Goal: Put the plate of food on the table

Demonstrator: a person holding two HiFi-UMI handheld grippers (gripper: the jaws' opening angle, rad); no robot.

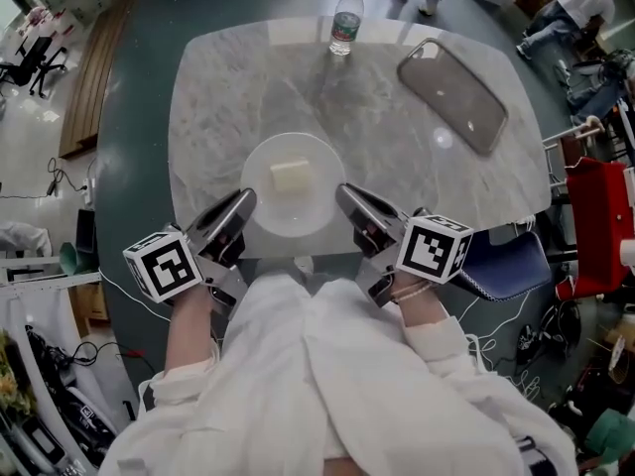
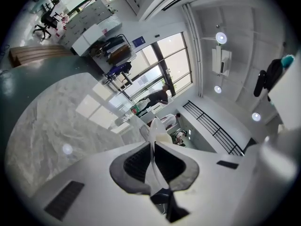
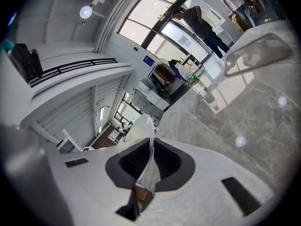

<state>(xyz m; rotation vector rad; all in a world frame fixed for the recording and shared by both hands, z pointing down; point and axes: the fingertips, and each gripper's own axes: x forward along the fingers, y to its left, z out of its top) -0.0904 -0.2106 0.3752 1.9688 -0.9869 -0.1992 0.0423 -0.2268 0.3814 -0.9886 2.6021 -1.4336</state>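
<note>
Marble, pale and veined, is offered by the table (image 1: 228, 87), whose near edge lies just below the frame's centre. Over that edge the plate (image 1: 290, 228) is held, its left rim clamped in the left gripper (image 1: 241, 204) and its right rim in the right gripper (image 1: 349, 198). In each gripper view the thin white rim is seen pinched between the dark pads. Opposite rims are probably taken so that the plate is kept level and the pale block of food (image 1: 289, 177) at its middle is not slid off. Whether the plate's base is touching the marble cannot be told. Farther up, a dark tray (image 1: 454, 95) is laid at upper right and a water bottle (image 1: 345, 23) is stood at the far edge. Grey-green floor (image 1: 139, 117) and people (image 1: 571, 3) are seen beyond.
</note>
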